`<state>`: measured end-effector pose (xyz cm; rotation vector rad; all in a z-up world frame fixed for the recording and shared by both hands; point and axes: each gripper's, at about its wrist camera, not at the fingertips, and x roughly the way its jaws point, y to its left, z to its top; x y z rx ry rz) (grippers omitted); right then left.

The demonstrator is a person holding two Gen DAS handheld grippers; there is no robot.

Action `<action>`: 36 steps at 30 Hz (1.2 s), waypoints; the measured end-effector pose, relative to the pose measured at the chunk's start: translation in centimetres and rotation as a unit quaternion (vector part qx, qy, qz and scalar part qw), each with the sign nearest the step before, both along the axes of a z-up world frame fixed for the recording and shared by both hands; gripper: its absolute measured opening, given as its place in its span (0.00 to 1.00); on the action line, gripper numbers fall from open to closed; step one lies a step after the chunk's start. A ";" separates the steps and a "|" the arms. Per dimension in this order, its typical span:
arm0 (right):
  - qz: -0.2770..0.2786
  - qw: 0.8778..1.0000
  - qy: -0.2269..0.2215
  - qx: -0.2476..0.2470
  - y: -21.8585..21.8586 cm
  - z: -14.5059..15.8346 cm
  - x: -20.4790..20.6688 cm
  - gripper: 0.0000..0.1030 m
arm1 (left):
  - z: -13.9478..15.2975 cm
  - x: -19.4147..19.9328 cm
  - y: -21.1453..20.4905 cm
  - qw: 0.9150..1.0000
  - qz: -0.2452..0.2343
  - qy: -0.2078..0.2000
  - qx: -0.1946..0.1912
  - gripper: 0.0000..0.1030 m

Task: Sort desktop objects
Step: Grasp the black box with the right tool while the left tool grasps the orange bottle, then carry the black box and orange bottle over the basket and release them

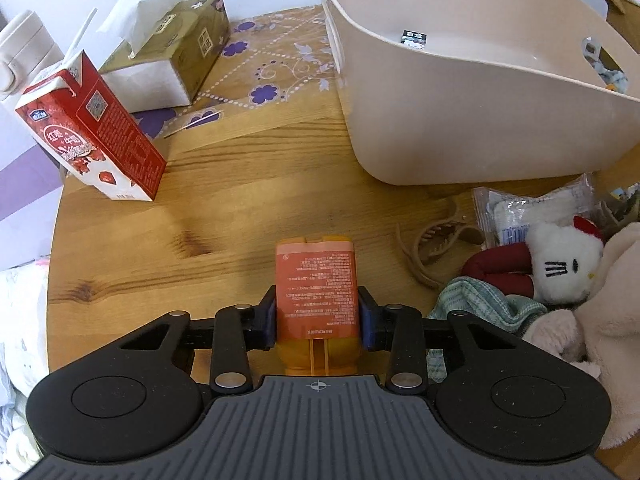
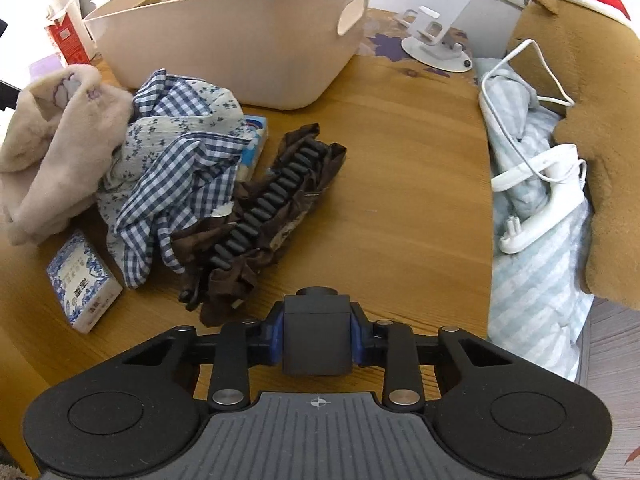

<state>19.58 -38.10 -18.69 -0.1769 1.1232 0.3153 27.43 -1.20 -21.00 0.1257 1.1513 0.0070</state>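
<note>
Sorting barely begun. Left gripper (image 1: 319,322) fingers pinch an orange bottle (image 1: 317,292) at the sides, low over the table (image 1: 240,184). Right gripper (image 2: 317,338) fingers pinch a black block (image 2: 317,336), also just above the table. Beige basket (image 1: 440,92) looks nearly empty, only a small sticker-like thing inside. Still loose: milk carton (image 1: 96,136), tissue box (image 1: 176,52), hair claw (image 1: 436,240), plush cat (image 1: 560,264), checked cloth (image 2: 176,168), brown hair clip (image 2: 264,208), small blue-white box (image 2: 82,280). Most left to do.
</note>
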 end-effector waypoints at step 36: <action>0.007 0.990 -0.142 0.025 3.6 11.5 -0.1 0.28 | 8.1 -4.7 0.5 0.993 -0.025 -0.111 -0.003 0.37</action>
